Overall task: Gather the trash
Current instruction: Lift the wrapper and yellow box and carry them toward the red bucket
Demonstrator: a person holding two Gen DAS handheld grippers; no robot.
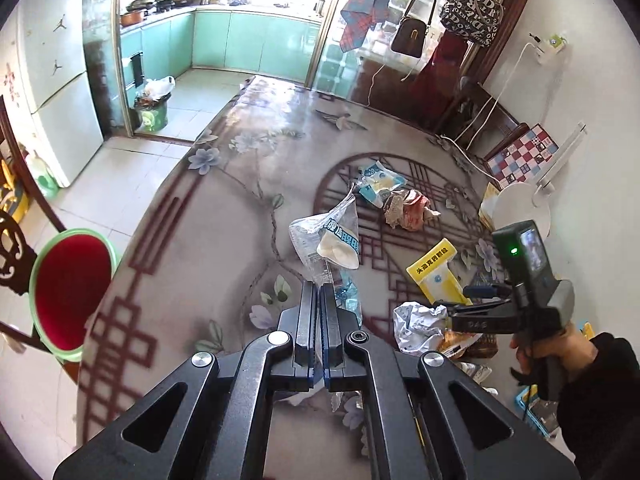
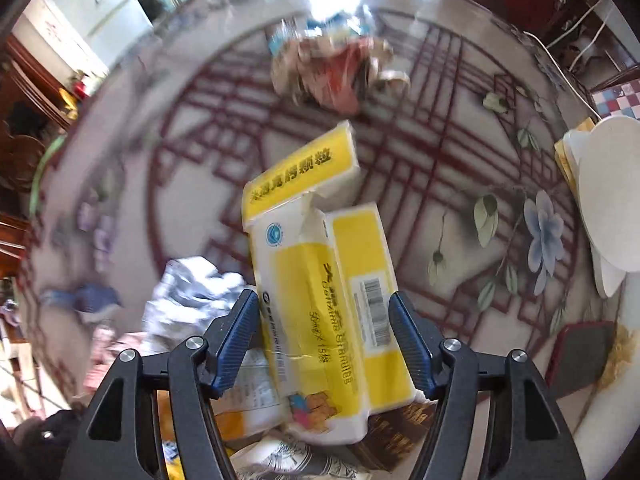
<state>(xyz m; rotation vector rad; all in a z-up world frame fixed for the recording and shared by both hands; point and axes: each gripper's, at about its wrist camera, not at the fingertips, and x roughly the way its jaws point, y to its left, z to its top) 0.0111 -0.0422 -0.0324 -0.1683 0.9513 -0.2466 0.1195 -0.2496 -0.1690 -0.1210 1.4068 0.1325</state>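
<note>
Left tool [image 1: 320,292] is pinched tight on a clear plastic wrapper [image 1: 326,240], dangling mid-frame above the counter [image 1: 224,216], probably so it can swing to the red bin [image 1: 72,292] at lower left. Right tool [image 2: 324,312] is spread wide around the yellow box [image 2: 320,264], lined up but not squeezing. More crumpled wrappers [image 1: 404,208] sit further back.

Two wrappers [image 1: 326,240] [image 1: 378,182], one yellow box [image 2: 320,272], two grippers [image 1: 319,292] [image 2: 322,312]
</note>
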